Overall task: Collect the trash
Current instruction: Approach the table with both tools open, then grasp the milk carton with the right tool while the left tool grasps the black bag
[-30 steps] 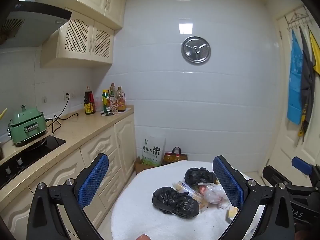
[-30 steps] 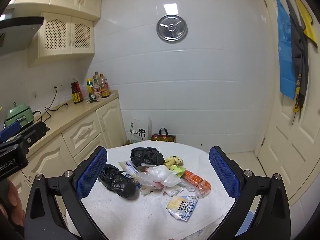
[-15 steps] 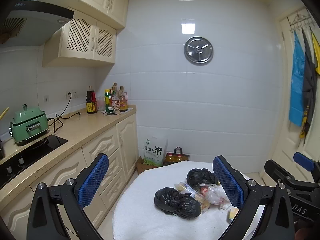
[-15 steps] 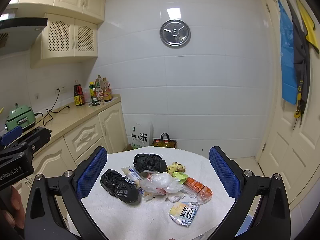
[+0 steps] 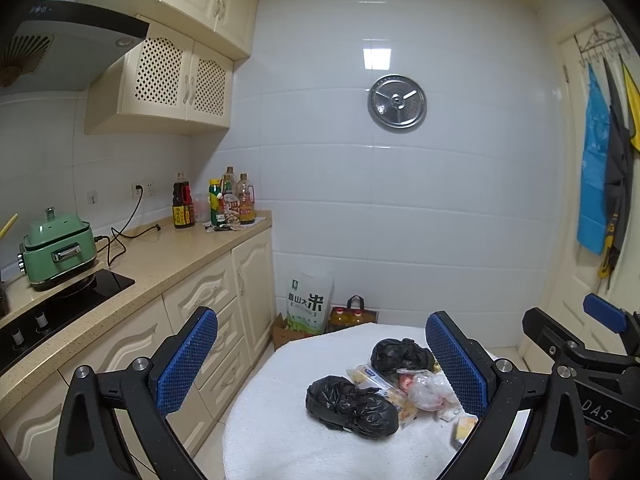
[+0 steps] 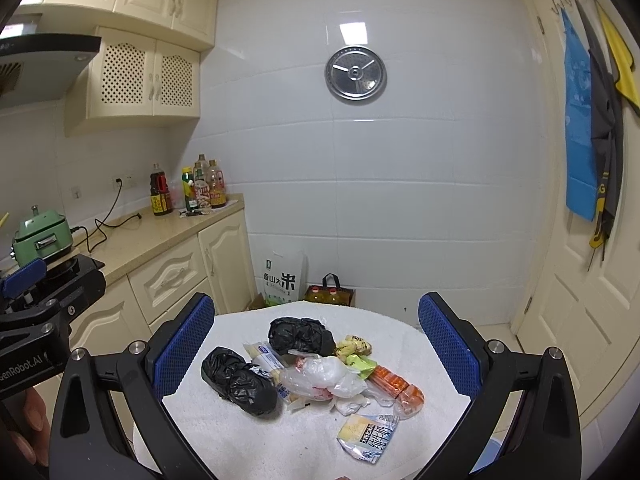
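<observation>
- Both cameras are rising a touch against a second ago, so the round white-covered table [image 6: 240, 440] is sitting slightly lower in both views; the trash itself is lying as it was.
- Trash is sitting in a loose heap at the middle of the table: a near black bag [image 6: 239, 380] on the left, knotted and crinkled, and a second black bag [image 6: 301, 335] farther back.
- Between them a white and blue wrapper [image 6: 266, 358] is lying flat, and a clear plastic bag [image 6: 324, 374] with something pinkish inside is slumping just right of the near black bag.
- An orange packet [image 6: 396, 386] is lying to the right of the clear bag, a yellow wrapper [image 6: 354, 346] behind it, and a blue and yellow snack packet [image 6: 370, 436] is resting alone at the near edge.
- What the black bags hold, I cannot tell; both are closed.
- On the floor by the far wall a rice sack [image 6: 282, 280] is standing beside a dark carrier [image 6: 331, 294] with bottles showing at its top.
- Right gripper [image 6: 316, 348] is hanging above the heap, jaws spread wide, gripping nothing, touching nothing.
- Left gripper [image 5: 320, 364] is hanging to the left of the heap, equally wide, empty.
</observation>
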Demonstrator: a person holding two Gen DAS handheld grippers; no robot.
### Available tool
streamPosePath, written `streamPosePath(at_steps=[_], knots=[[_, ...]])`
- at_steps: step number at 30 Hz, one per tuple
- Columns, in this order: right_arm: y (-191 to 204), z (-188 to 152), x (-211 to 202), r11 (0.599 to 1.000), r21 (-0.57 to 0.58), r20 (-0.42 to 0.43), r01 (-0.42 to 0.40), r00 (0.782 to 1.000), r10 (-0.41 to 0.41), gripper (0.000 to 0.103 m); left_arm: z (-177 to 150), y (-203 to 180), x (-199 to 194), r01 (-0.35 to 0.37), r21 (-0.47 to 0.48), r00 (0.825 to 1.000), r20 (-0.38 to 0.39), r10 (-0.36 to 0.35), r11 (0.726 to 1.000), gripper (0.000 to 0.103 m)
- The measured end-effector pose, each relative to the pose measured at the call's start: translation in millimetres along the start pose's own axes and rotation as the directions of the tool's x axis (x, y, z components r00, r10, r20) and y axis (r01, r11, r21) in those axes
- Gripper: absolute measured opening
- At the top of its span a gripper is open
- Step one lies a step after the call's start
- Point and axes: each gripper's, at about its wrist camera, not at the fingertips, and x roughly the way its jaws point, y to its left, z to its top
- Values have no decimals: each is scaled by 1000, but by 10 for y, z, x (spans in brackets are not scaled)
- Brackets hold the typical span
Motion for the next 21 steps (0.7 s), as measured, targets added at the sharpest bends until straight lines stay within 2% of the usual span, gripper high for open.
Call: streamPosePath(at_steps=[7, 13, 16, 21], knots=[[-57, -23, 63, 1000, 3, -17, 7, 1000, -7, 103, -23, -24, 92, 8, -6, 1000, -15, -8, 1000, 102], [-174, -132, 210, 999, 18, -69, 32, 997, -31, 103, -106, -101, 300, 25, 14, 997, -74, -24, 1000, 102], [-259, -282, 370, 998, 34, -136, 52, 990, -47, 103, -193, -133, 449, -3, 8, 993, -119, 4, 1000, 102], [-424, -686, 732, 994, 52, -286, 94, 955, -75, 103, -340, -160, 823, -8, 24, 976, -219, 13, 1000, 102]])
